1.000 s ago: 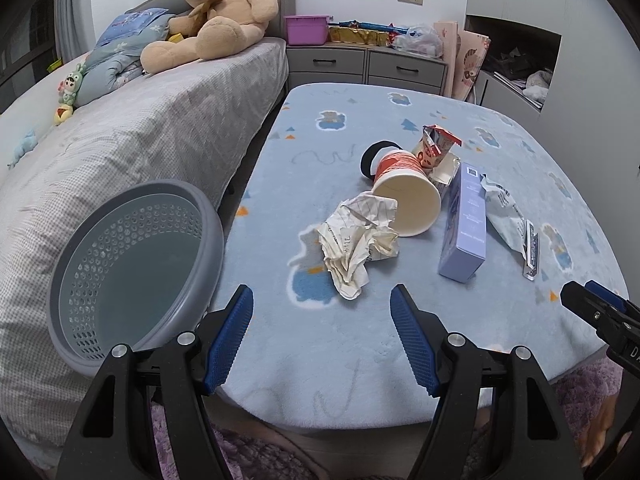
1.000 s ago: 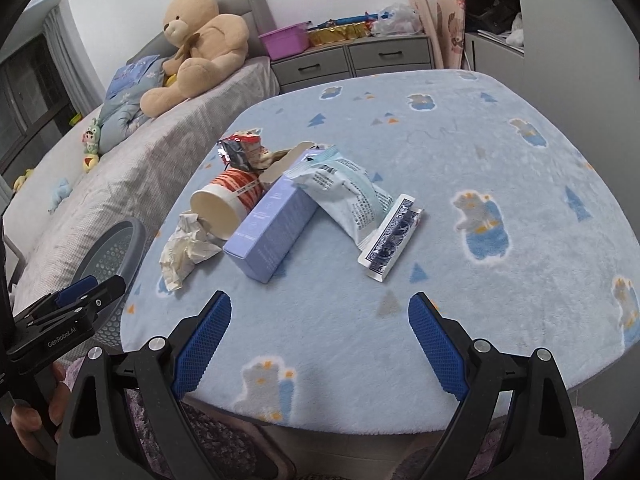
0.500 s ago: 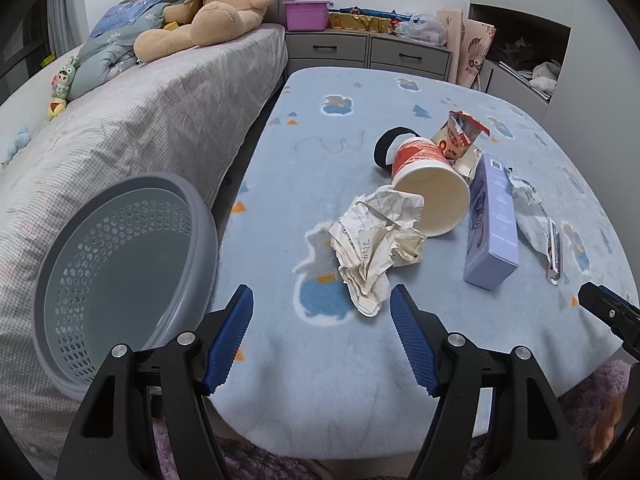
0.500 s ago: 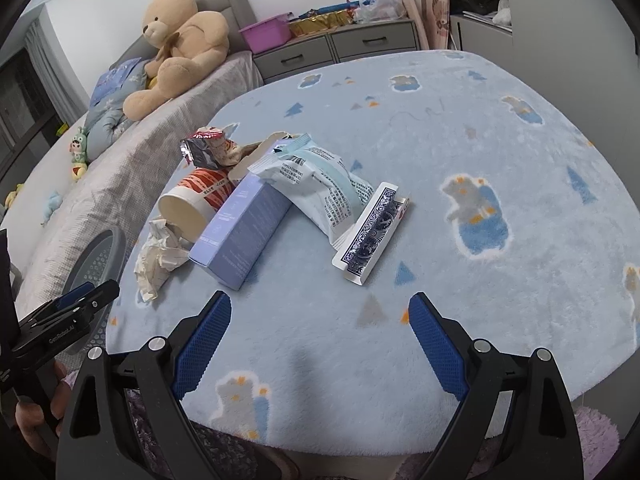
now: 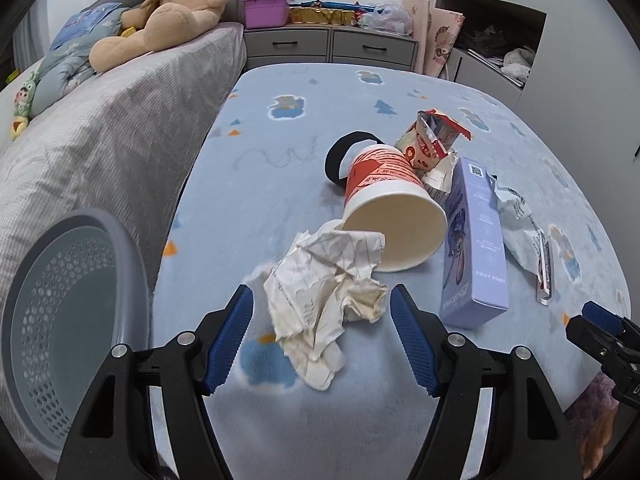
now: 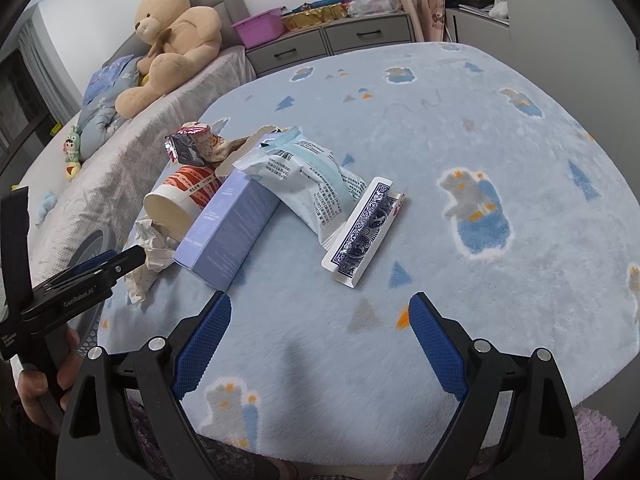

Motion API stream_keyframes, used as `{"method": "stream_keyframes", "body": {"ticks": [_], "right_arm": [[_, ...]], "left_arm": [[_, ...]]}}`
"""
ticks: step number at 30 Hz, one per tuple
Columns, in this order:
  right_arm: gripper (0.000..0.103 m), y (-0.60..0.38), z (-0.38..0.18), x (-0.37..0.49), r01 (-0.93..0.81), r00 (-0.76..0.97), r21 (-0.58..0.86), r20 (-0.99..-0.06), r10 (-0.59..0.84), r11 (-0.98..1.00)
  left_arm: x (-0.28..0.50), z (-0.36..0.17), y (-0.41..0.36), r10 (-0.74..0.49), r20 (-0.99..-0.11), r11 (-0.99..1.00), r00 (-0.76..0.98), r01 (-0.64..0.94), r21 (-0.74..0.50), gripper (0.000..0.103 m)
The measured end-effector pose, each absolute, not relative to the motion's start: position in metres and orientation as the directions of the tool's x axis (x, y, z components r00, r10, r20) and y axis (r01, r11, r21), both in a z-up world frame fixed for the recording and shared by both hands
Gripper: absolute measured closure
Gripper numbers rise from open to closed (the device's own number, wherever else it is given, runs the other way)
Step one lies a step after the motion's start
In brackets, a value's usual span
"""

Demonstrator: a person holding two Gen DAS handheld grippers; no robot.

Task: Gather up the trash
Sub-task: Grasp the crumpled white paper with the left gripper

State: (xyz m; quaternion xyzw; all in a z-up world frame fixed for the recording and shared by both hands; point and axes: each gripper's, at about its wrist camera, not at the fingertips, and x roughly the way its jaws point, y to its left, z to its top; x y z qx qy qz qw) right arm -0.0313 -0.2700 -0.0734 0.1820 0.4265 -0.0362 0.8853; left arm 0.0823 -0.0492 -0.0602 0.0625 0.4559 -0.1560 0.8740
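With both the left gripper (image 5: 322, 340) and right gripper (image 6: 320, 344) spread wide and empty, the crumpled paper (image 5: 328, 292) is best pinched centrally before being carried to the basket (image 5: 60, 320).

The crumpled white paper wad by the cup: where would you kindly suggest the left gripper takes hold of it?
Grip the crumpled white paper wad across its bulky middle, approaching from the near edge. The open left gripper already straddles it, and its soft folds should compress.

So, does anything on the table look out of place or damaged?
Yes. The paper cup lies tipped on its side, its open mouth toward the crumpled paper, and a torn snack wrapper sits behind it.
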Motion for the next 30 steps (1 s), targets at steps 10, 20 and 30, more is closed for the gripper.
{"method": "stream_keyframes", "body": {"ticks": [10, 20, 30], "right_arm": [[0.014, -0.27, -0.073, -0.031, 0.218, 0.634, 0.289, -0.768, 0.09, 0.932], [0.014, -0.269, -0.073, -0.032, 0.221, 0.638, 0.287, -0.765, 0.085, 0.932], [0.014, -0.275, -0.075, -0.034, 0.268, 0.629, 0.242, -0.777, 0.021, 0.933]], "left_arm": [[0.102, -0.078, -0.048, -0.296, -0.817, 0.93, 0.495, 0.343, -0.13, 0.032], [0.093, -0.083, -0.046, -0.32, -0.813, 0.924, 0.487, 0.349, -0.155, 0.053], [0.06, -0.063, -0.035, -0.241, -0.786, 0.951, 0.569, 0.298, -0.075, 0.054]]}}
